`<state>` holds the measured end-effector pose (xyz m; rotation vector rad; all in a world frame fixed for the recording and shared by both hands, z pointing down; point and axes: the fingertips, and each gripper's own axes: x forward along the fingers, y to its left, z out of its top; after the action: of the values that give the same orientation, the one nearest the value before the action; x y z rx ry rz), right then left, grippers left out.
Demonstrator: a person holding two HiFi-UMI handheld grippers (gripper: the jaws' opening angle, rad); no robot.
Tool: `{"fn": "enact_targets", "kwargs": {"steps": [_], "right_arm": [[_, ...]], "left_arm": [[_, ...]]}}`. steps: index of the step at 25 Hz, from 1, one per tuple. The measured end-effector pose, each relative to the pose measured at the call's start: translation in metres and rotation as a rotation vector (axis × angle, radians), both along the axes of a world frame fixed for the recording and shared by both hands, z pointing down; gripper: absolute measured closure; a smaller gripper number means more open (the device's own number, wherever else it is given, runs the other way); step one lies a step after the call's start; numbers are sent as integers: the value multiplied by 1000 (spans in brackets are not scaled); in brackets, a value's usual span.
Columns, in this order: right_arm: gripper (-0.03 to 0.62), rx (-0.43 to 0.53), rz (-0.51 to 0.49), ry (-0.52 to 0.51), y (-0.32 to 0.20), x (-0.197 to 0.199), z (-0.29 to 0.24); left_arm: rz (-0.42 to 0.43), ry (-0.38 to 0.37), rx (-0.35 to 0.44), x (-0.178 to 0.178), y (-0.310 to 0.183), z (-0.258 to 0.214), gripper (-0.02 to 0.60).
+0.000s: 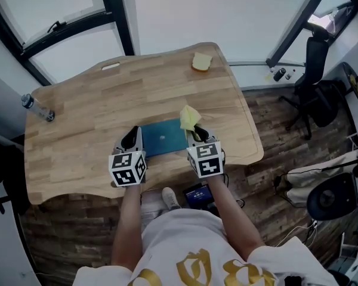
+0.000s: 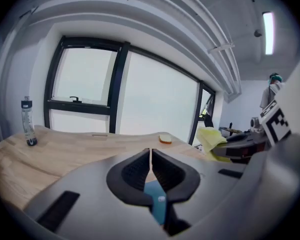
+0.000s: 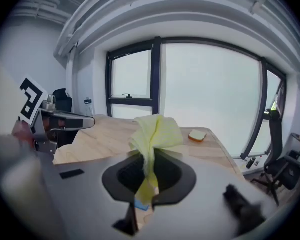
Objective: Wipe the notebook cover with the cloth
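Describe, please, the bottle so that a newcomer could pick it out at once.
Start at the wooden table by the windows. The bottle stands alone near its left edge. It is the only clear, upright thing; the sponge and teal notebook lie flat.

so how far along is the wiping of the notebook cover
Done: the right gripper is shut on the yellow cloth, so the pickup is finished. In hand: the cloth sticks up from the jaws, not on the teal notebook, which lies closed on the table. The left gripper is shut and empty. Left: lowering the cloth and wiping. The cover doesn't show whether any strokes were made.
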<state>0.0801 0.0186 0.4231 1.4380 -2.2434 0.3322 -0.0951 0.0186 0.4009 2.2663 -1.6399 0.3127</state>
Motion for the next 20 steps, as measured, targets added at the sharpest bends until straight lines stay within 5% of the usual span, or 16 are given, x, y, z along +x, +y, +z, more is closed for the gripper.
{"fn": "enact_targets", "kwargs": {"steps": [20], "right_arm": [[554,49,-115,-53,33,17,-31]], "left_arm": [[-105,-57,36,10,41,-26,557]]}}
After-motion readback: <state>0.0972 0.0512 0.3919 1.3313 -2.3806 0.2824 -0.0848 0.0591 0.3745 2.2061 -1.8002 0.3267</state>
